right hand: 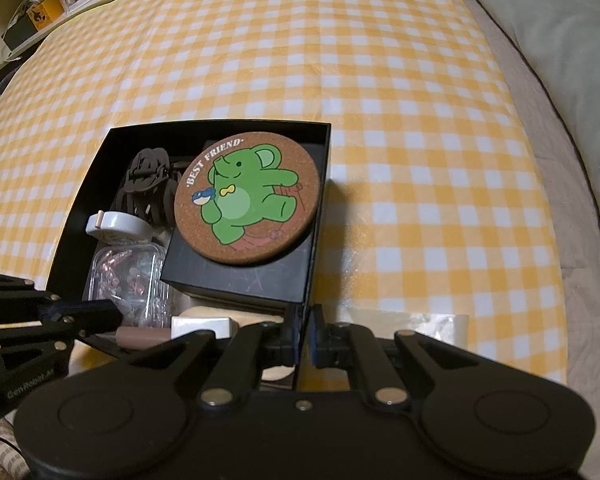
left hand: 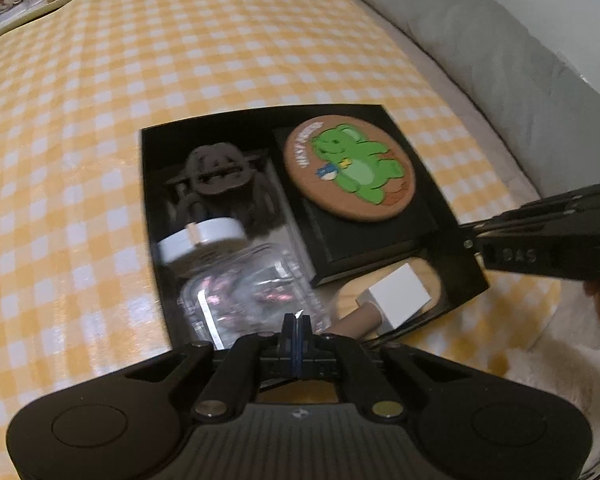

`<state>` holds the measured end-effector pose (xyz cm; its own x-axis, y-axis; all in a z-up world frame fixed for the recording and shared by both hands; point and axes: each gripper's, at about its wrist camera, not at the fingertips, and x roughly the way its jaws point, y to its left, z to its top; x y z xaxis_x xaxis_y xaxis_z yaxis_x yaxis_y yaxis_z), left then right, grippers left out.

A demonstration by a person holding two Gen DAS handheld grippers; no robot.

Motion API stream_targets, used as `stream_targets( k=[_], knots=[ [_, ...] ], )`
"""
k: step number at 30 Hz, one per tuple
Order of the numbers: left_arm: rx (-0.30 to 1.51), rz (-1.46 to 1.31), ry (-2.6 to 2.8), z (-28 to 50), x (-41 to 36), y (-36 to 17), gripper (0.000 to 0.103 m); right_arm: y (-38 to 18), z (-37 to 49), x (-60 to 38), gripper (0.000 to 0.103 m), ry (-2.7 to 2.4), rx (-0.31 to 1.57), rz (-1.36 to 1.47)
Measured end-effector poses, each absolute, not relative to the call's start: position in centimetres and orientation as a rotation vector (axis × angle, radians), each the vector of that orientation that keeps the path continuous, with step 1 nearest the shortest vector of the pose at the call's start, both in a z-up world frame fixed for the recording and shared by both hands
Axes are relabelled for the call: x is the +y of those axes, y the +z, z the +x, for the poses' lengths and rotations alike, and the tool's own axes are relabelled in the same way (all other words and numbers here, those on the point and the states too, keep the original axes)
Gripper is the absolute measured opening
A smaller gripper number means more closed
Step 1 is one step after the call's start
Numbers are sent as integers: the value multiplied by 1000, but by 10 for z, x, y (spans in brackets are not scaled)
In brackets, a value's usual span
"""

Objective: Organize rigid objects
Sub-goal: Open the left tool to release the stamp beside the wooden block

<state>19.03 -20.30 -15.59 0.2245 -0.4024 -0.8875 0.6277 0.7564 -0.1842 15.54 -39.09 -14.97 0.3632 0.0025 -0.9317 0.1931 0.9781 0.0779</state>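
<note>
A black box (right hand: 320,216) sits on a checked cloth (right hand: 400,100), holding a coaster (right hand: 246,198), clip (right hand: 146,178) and tape (right hand: 116,224). The right gripper (right hand: 305,334) pinches the box's near wall, bottom centre. The left gripper (left hand: 296,326) is pressed together, empty, over the box's near edge.

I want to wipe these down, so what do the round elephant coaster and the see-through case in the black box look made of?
The round elephant coaster looks like cork with a matte printed face: speckled brown grain shows around the green elephant. The see-through case looks like hard clear plastic, glossy, with glints on its ribbed lid and pink items visible through it. Both sit in the black box.
</note>
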Motion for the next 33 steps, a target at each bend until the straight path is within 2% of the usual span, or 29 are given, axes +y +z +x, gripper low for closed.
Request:
stream_targets(
  k=[6, 8, 9, 10, 14, 19, 21, 23, 24, 26, 28, 31, 33],
  knots=[
    [1103, 245, -751, 182, -216, -155, 2, -149, 155, -389, 6, -125, 1195, 181],
    [1079, 247, -727, 182, -215, -152, 26, -149, 155, -389, 6, -124, 1195, 183],
    [1072, 249, -718, 182, -215, -151, 54, -149, 155, -389, 6, -124, 1195, 182],
    [1062, 251, -709, 182, -214, -149, 72, -149, 155, -389, 6, -124, 1195, 181],
    [1014, 278, -696, 178, -212, -140, 77, -149, 155, -389, 6, -125, 1196, 179],
    [1003, 287, -678, 174, -204, -132, 89, -146, 153, -387, 8, -143, 1186, 178],
    [997, 298, -669, 172, -200, -127, 92, -139, 148, -382, 20, -145, 1165, 168],
    [987, 285, -656, 170, -196, -122, 95, -130, 142, -377, 37, -130, 1140, 165],
    [979, 273, -648, 169, -192, -118, 96, -126, 139, -375, 41, -127, 1129, 168],
    [964, 257, -629, 167, -186, -109, 98, -114, 133, -372, 60, -137, 1099, 184],
    [946, 243, -615, 164, -177, -98, 100, -100, 127, -369, 71, -164, 1062, 188],
    [924, 220, -592, 159, -163, -79, 101, -76, 114, -368, 80, -204, 996, 237],
    [903, 207, -572, 154, -149, -62, 102, -61, 101, -369, 91, -221, 957, 285]
  ],
)
